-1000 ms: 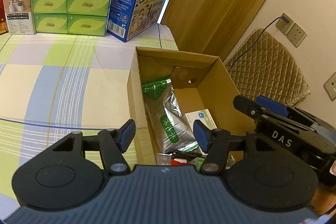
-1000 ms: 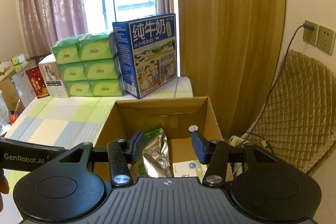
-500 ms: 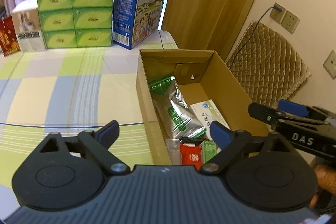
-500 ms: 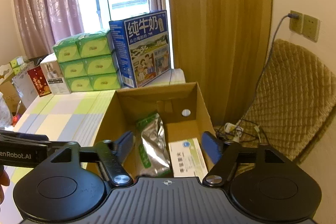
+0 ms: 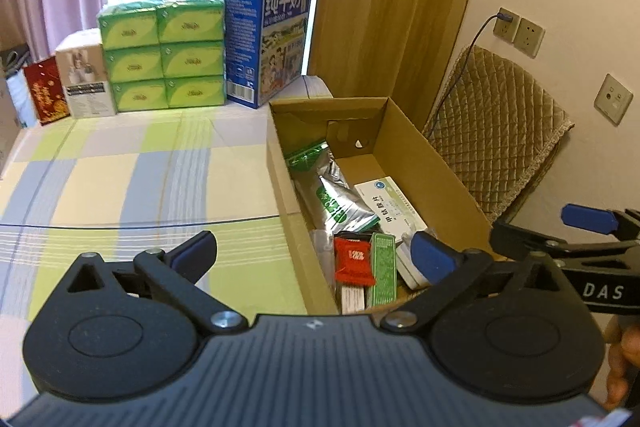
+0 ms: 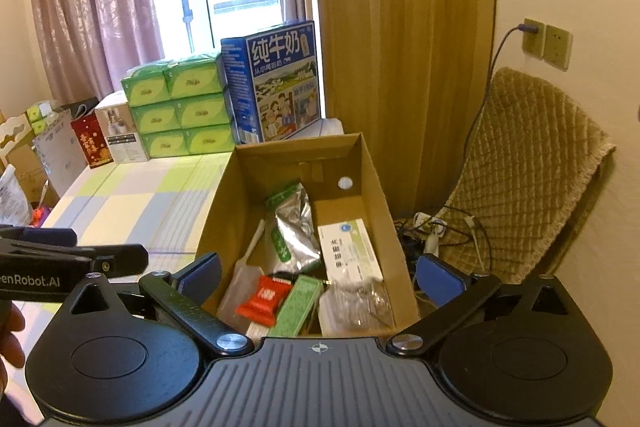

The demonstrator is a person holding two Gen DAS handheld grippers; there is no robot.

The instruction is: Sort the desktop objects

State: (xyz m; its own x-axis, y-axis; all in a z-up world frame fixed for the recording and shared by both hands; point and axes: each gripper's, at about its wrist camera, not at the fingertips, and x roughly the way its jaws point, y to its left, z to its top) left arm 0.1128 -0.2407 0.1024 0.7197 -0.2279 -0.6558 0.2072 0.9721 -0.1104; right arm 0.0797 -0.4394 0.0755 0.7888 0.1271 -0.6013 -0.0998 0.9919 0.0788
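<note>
An open cardboard box [image 5: 424, 163] [image 6: 376, 195] stands at the right edge of the checked tablecloth. Inside lie a silver-green foil pouch [image 5: 340, 195] [image 6: 294, 231], a white medicine carton [image 5: 394, 205] [image 6: 348, 251], a red sachet [image 5: 354, 261] [image 6: 264, 299], a green pack [image 5: 383, 267] [image 6: 298, 305] and a clear bag [image 6: 360, 303]. My left gripper [image 5: 312, 253] hangs open and empty above the box's near left corner. Above the near end of the box, my right gripper [image 6: 318, 273] is wide open, holding nothing. Each gripper shows at the edge of the other's view.
Stacked green tissue packs [image 5: 162, 53], a blue milk carton [image 5: 266, 39], a white box [image 5: 84, 79] and a red packet [image 5: 46, 91] line the table's far edge. A quilted chair [image 6: 520, 167] with cables on the floor stands right of the box. A hand [image 5: 624, 367] grips the right gripper.
Both grippers have pulled back and up from the box, so more of its contents show. The jaws of both have spread wider.
</note>
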